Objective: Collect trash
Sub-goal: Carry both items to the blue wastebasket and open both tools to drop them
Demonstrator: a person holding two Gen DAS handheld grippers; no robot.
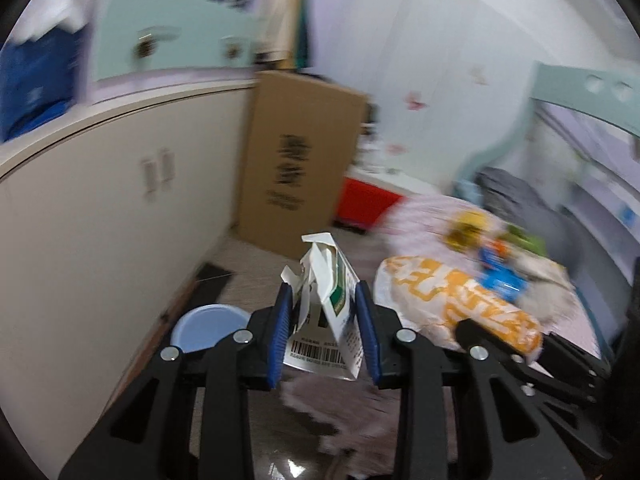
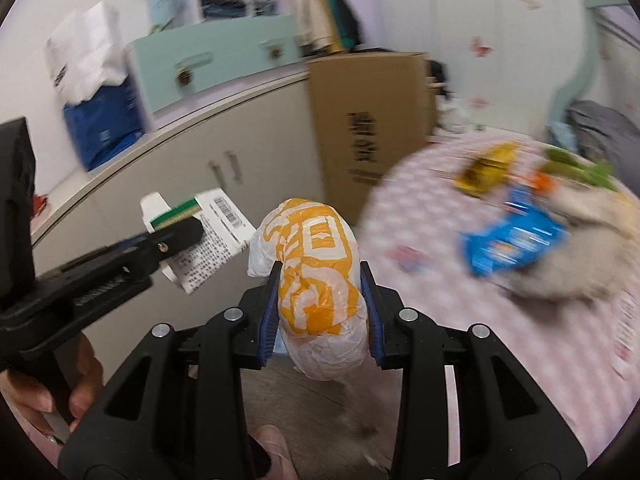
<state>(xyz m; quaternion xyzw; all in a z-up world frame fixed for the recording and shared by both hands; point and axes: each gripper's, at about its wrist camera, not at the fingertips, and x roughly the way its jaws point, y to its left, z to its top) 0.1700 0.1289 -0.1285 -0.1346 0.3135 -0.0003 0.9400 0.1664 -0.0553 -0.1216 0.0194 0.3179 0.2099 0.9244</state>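
Now the left gripper clamps a light, crushable torn carton at frame centre, while the right gripper pinches a soft, slippery orange-white plastic bag mid-body.

White-and-green carton, orange-and-white bag, pink checked bedspread.

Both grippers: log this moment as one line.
left gripper: shut on torn carton | right gripper: shut on orange-and-white bag | left on bed: blue packet, yellow wrapper
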